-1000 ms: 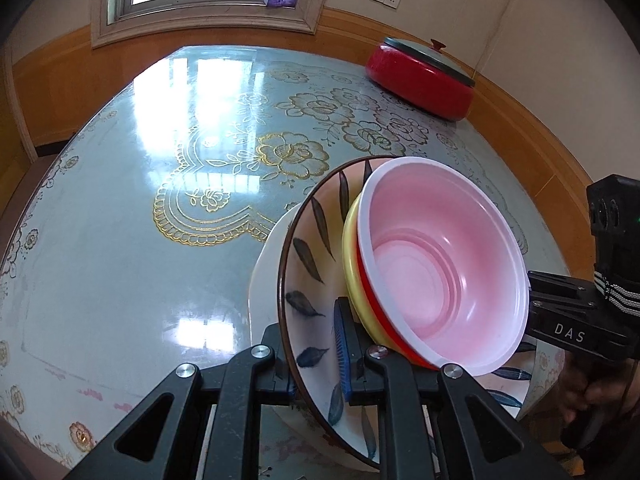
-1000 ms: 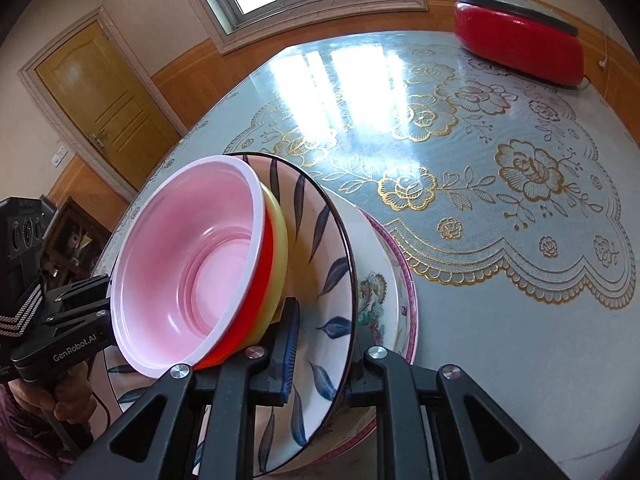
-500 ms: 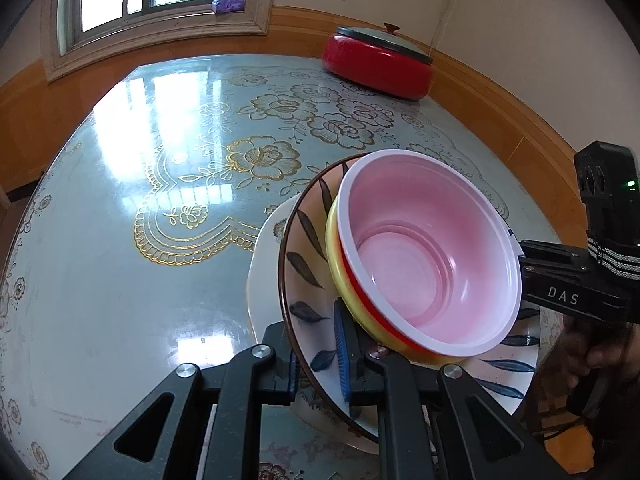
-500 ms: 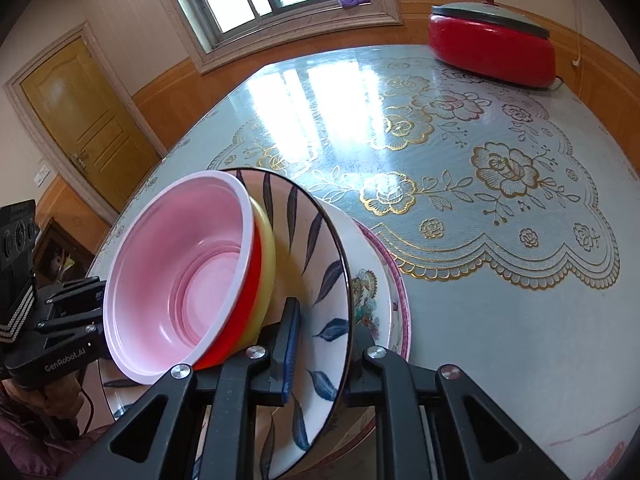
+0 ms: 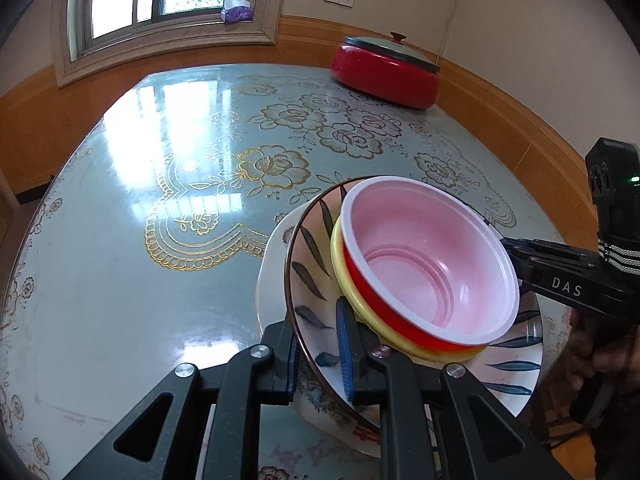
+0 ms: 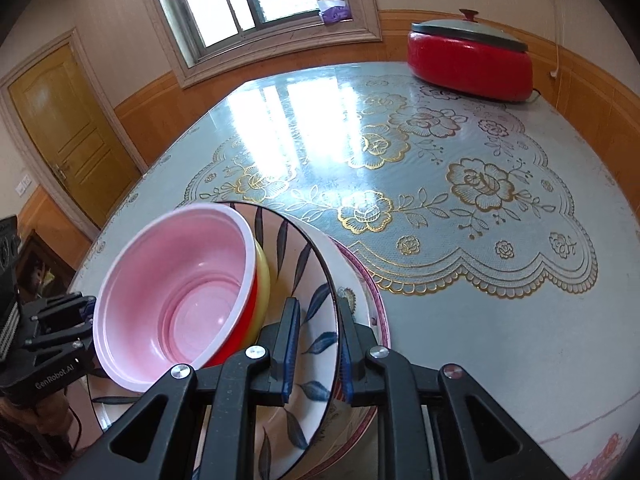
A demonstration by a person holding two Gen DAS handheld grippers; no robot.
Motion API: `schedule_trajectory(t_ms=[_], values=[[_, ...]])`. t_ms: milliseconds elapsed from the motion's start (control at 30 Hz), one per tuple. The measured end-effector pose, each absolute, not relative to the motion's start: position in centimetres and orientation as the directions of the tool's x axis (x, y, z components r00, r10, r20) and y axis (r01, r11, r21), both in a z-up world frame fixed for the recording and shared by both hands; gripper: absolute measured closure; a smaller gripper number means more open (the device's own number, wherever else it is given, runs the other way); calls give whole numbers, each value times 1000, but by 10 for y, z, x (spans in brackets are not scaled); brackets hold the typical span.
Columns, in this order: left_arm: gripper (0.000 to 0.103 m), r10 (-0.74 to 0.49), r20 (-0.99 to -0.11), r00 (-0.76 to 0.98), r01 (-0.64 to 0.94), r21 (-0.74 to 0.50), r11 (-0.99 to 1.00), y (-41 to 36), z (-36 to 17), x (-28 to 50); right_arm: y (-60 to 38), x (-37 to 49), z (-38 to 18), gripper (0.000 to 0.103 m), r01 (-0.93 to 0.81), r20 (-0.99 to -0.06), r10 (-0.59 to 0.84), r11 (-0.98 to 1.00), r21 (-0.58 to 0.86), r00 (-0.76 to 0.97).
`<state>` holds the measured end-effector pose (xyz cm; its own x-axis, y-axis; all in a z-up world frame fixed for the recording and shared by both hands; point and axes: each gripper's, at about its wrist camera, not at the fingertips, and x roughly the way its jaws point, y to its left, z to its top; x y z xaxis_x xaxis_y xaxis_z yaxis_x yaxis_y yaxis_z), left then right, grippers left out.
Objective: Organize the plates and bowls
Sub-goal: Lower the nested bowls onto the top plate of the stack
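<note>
A leaf-patterned plate (image 5: 310,268) carries a stack of bowls: a pink-lined bowl (image 5: 428,256) nested in a red one, nested in a yellow one (image 5: 344,276). My left gripper (image 5: 318,354) is shut on the plate's near rim. My right gripper (image 6: 316,354) is shut on the opposite rim of the same plate (image 6: 316,304), with the pink bowl (image 6: 180,296) to its left. Under it lie a white plate (image 5: 272,276) and a floral plate with a purple rim (image 6: 376,312). Each gripper shows in the other's view.
A round table (image 5: 120,272) has a glossy blue cloth with gold flowers. A red lidded electric pot (image 5: 386,68) stands at the far right edge, also in the right wrist view (image 6: 470,58). A window, wood panelling and a yellow door (image 6: 68,136) are behind.
Both grippers, still clamped on the plate, have risen and levelled somewhat. The stack looks less tilted and more of the room shows behind the table.
</note>
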<state>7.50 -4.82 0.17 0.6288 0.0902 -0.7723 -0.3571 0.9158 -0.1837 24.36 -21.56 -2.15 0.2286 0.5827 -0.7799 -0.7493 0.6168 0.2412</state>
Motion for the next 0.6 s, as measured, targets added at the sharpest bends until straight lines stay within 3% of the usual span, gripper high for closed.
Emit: schedule_trajectory(t_ms=[267, 600], values=[[86, 147, -768, 624, -391, -144, 909, -54, 1, 73, -244, 233, -17, 84, -736, -764, 629, 585, 340, 147], [84, 172, -772, 612, -418, -131, 899, -60, 1, 74, -254, 216, -18, 85, -754, -769, 623, 572, 321, 145]])
